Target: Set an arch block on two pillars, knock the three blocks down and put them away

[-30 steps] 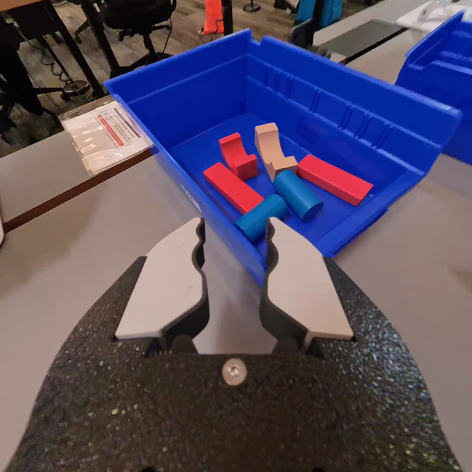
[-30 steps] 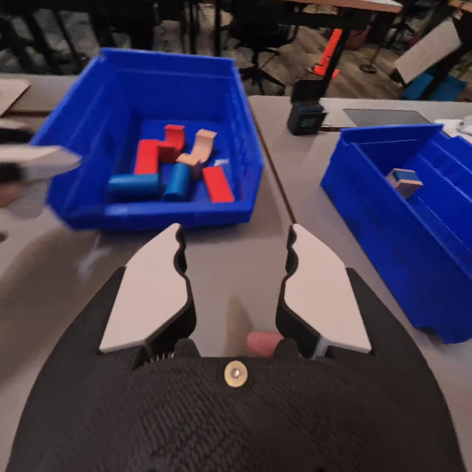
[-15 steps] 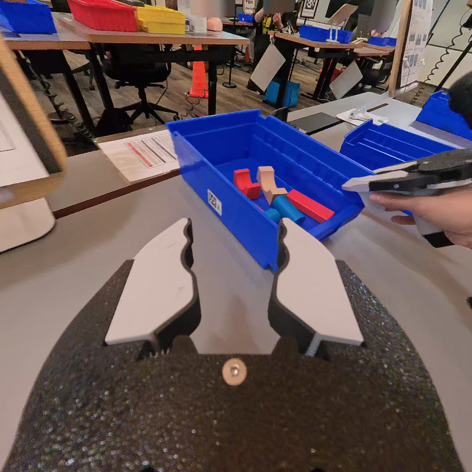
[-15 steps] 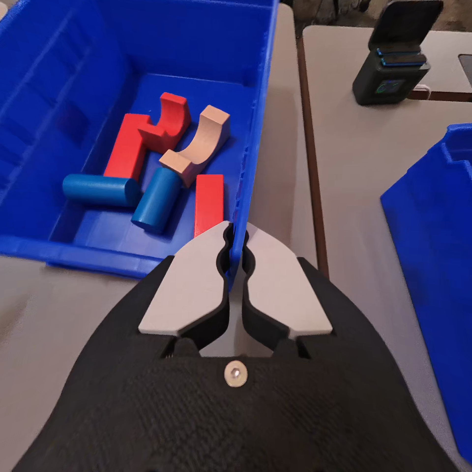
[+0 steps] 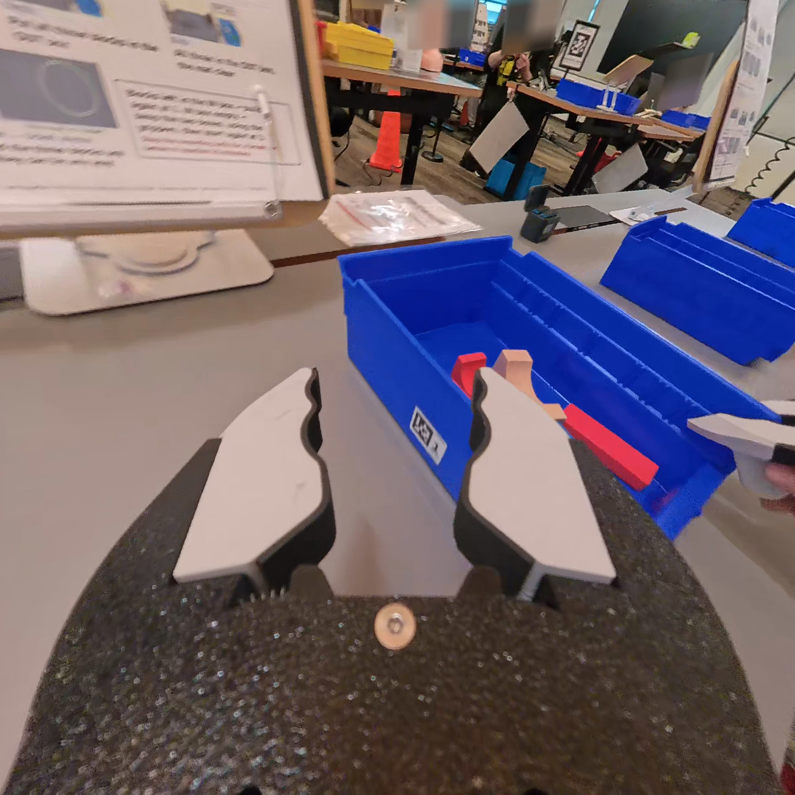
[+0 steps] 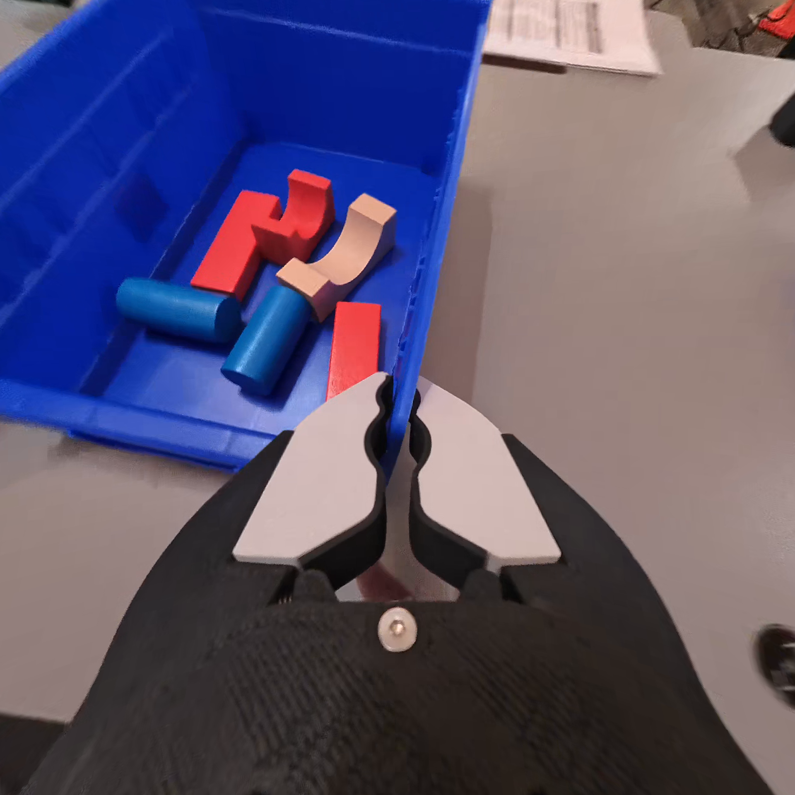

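The left wrist view looked low and forward across the grey table (image 5: 150, 408) toward the room, the blue bin (image 5: 387, 387) just ahead on its right. The right wrist view looked steeply down, close at the bin (image 6: 447, 215) by its near corner. Both shared that bin and its blocks.

Grey table (image 5: 129, 408) carries a sheet board (image 5: 150, 107) on a white stand (image 5: 142, 275), with sleeved papers (image 5: 395, 217) beside it. Small black device (image 5: 537, 223) sits near a second blue bin (image 5: 697, 292). Orange cone (image 5: 387, 142) and yellow bins (image 5: 357, 45) far back.
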Available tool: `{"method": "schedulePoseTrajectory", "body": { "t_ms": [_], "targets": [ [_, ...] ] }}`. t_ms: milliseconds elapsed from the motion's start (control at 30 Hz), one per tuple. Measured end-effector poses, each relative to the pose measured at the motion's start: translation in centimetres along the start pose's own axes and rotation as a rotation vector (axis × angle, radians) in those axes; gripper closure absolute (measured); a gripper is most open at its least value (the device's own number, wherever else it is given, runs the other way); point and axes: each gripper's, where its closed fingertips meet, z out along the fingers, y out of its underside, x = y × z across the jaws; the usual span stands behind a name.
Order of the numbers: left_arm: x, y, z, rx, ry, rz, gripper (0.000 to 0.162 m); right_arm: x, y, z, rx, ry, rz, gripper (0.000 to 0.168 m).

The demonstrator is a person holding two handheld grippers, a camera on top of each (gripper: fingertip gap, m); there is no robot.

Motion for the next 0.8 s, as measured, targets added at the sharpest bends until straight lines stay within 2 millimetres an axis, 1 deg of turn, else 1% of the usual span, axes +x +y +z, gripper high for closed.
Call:
{"method": "schedulePoseTrajectory", "body": {
  "t_ms": [33,100,167,233,367,467,533,600,667,800],
  "targets": [
    [-0.8,0.5,-1.3,-0.004,-0.012,-0.014,0.095,-1.9,0.1,-0.3,0.016,-0.013,0.009,0.164],
    [-2.5,1.5,-4.0,-0.011,-0.031,-0.046,0.095,-5.3,0.1,-0.7,0.049,-0.018,0.000,0.164],
    [-4.0,2.4,-6.7,-0.015,-0.050,-0.084,0.095,-8.2,-0.1,-0.6,0.095,-0.034,0.001,0.164],
    [-5.2,3.1,-9.6,-0.012,-0.060,-0.113,0.094,-10.9,-0.4,-0.4,0.117,-0.085,0.005,0.165],
    [-7.7,4.4,-15.2,0.003,-0.105,-0.144,0.095,-14.8,-0.9,-0.1,0.134,-0.116,-0.050,0.163],
    [-9.1,5.6,-18.2,-0.010,-0.131,-0.169,0.094,-17.8,-0.9,-0.4,0.134,-0.193,-0.076,0.161],
    [-9.8,6.1,-19.4,0.000,-0.141,-0.193,0.094,-19.2,-0.9,-0.4,0.142,-0.210,-0.108,0.160],
    [-10.1,6.0,-20.1,0.028,-0.136,-0.219,0.095,-20.1,-0.9,-0.5,0.144,-0.220,-0.142,0.159],
    [-10.4,5.9,-20.1,0.044,-0.134,-0.234,0.095,-20.8,-0.9,-0.5,0.144,-0.237,-0.151,0.158],
    [-11.4,5.5,-19.5,0.061,-0.147,-0.244,0.096,-22.2,-0.9,-0.6,0.151,-0.266,-0.183,0.157]
  ]
}}
